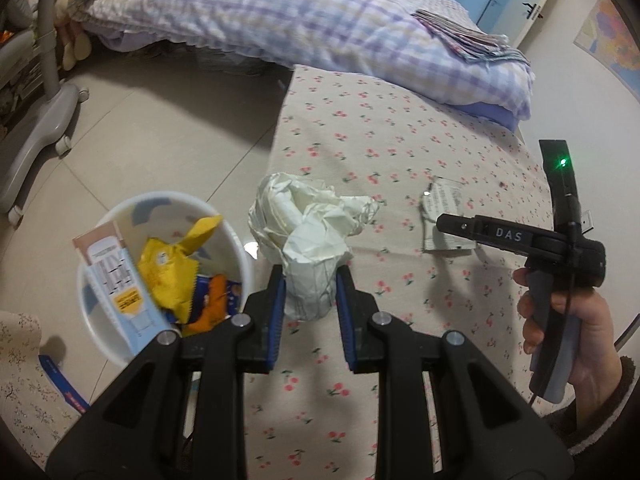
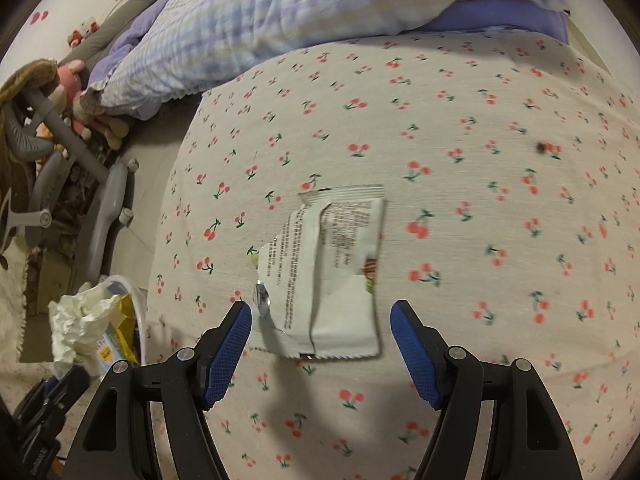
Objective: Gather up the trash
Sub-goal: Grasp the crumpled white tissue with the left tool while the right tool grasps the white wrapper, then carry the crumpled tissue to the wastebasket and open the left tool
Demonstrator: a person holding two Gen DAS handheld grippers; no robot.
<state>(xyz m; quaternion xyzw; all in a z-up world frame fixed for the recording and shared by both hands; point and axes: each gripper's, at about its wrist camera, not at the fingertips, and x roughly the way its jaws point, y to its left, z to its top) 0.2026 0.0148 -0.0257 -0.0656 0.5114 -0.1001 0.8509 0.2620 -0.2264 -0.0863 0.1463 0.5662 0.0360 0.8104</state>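
Note:
My left gripper [image 1: 310, 280] is shut on a crumpled white paper wad [image 1: 308, 216] and holds it above the bed's edge, just right of a white trash bucket [image 1: 236, 236] on the floor. The bucket holds yellow, orange and blue wrappers. The wad also shows in the right wrist view [image 2: 76, 320], over the bucket [image 2: 138, 312]. A torn silver snack wrapper [image 2: 332, 272] lies flat on the cherry-print sheet [image 2: 480, 160]. My right gripper [image 2: 320, 320] is open, its blue pads either side of the wrapper's near end, just above it. The left wrist view shows the right gripper [image 1: 444, 222] over the wrapper [image 1: 444, 208].
A checked purple quilt [image 1: 280, 12] lies across the far part of the bed with folded cloth [image 1: 468, 36] on it. A grey chair base [image 1: 44, 108] and plush toys [image 2: 76, 80] stand on the tiled floor at left. A blue flat packet [image 1: 60, 388] lies near the bucket.

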